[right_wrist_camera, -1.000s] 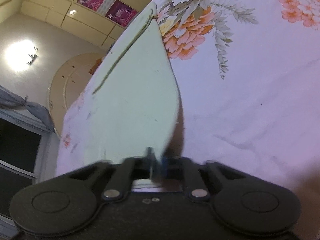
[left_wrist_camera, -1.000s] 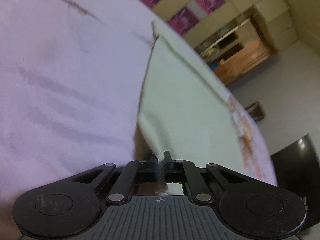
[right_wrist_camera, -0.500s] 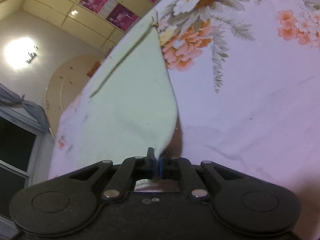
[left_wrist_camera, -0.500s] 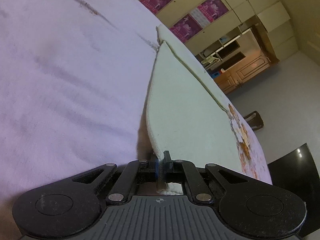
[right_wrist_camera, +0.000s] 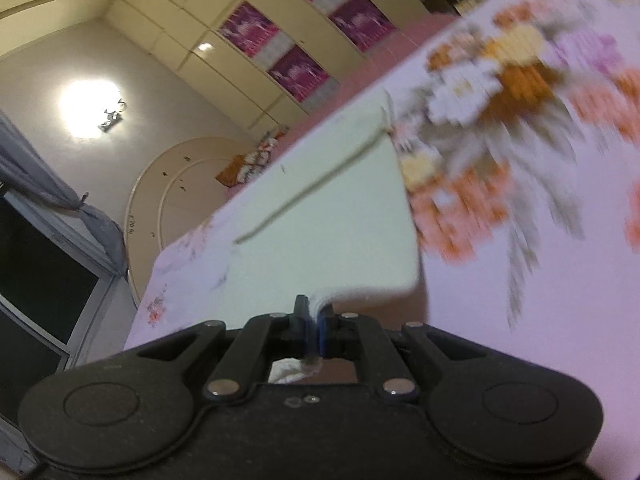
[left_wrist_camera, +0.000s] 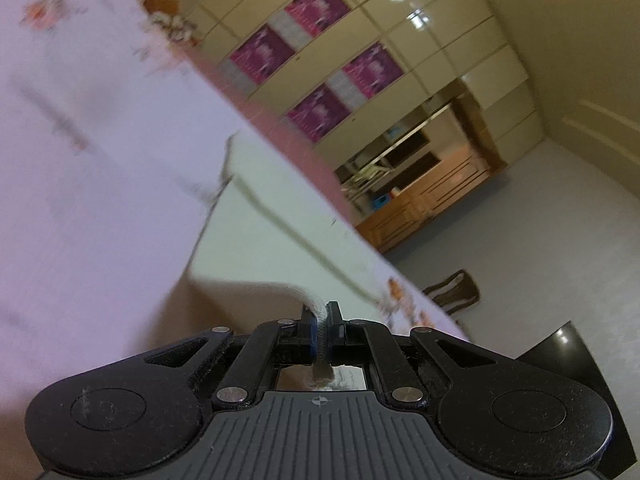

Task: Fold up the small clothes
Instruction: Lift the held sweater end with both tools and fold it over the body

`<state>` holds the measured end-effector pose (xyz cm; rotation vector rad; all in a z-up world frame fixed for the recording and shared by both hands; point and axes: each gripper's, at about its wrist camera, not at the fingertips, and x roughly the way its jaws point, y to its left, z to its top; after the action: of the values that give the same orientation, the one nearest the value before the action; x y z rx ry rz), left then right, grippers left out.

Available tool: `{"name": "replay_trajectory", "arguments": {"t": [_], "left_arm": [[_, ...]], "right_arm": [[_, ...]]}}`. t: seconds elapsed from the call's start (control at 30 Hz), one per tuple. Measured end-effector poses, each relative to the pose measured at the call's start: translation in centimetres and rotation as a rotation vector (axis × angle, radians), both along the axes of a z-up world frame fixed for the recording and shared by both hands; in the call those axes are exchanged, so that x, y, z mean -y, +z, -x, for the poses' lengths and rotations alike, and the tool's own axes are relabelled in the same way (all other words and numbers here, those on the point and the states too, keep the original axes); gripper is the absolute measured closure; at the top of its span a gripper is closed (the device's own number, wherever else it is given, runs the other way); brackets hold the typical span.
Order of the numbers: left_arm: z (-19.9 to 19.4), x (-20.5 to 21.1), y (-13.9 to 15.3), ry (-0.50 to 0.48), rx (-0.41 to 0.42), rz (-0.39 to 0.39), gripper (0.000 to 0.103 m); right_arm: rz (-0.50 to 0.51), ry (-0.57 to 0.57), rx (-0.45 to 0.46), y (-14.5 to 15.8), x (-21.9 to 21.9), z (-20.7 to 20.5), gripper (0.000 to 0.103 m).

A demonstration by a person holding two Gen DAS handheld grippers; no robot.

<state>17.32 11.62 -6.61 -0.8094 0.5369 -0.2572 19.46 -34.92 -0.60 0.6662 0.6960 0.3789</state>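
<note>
A pale mint-green small garment [left_wrist_camera: 256, 236] with a thin darker seam lies spread on the floral bedsheet [left_wrist_camera: 92, 184]. My left gripper [left_wrist_camera: 320, 322] is shut on its near left corner, which is lifted a little off the sheet. In the right wrist view the same garment [right_wrist_camera: 332, 232] stretches away from me, and my right gripper [right_wrist_camera: 314, 320] is shut on its near right corner, also raised. The far end of the garment rests on the bed. Both views are motion-blurred.
The bed's pink-white sheet with orange and white flowers [right_wrist_camera: 500, 120] surrounds the garment. Beyond the bed stand cream wardrobes with purple panels [left_wrist_camera: 320, 80], a wooden cabinet [left_wrist_camera: 432, 200], and a dark window with a grey curtain [right_wrist_camera: 40, 240].
Both grippers have risen and tilted up while holding the corners; the garment's near edge has lifted off the sheet and more of the room shows.
</note>
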Motion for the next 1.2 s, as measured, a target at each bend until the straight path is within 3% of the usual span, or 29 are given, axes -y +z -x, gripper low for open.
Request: {"name": "replay_trajectory", "arguments": {"t": [0.17, 0.43, 0.63, 0.93, 1.07, 1.2], "left_arm": [[-5.8, -0.3, 2.4, 0.005, 0.043, 0.013, 0.099], [-15.6, -0.9, 2.3, 0.025, 0.034, 0.015, 0.099], [-24.3, -1.7, -0.2, 0.024, -0.020, -0.010, 0.099], [-35.3, -2.3, -4.4, -0.018, -0.096, -0.065, 0.099], [-38.6, -2.0, -5.8, -0.054, -0.116, -0.090, 0.099], [-40.4, -2.2, -5.9, 0.004, -0.098, -0.114, 0.098]], "right_arm": [[0.037, -0.009, 0.078, 3.1, 0.4, -4.0, 0.098], [0.107, -0.008, 0.118, 5.1, -0.2, -12.7, 0.098], [0.141, -0.007, 0.084, 3.5, -1.2, -20.2, 0.098], [0.113, -0.039, -0.016, -1.8, -1.6, -30.9, 0.097], [0.094, -0.063, -0.057, -3.9, -1.3, -34.0, 0.097], [0.115, -0.063, -0.080, -5.3, -1.9, -36.4, 0.094]]}}
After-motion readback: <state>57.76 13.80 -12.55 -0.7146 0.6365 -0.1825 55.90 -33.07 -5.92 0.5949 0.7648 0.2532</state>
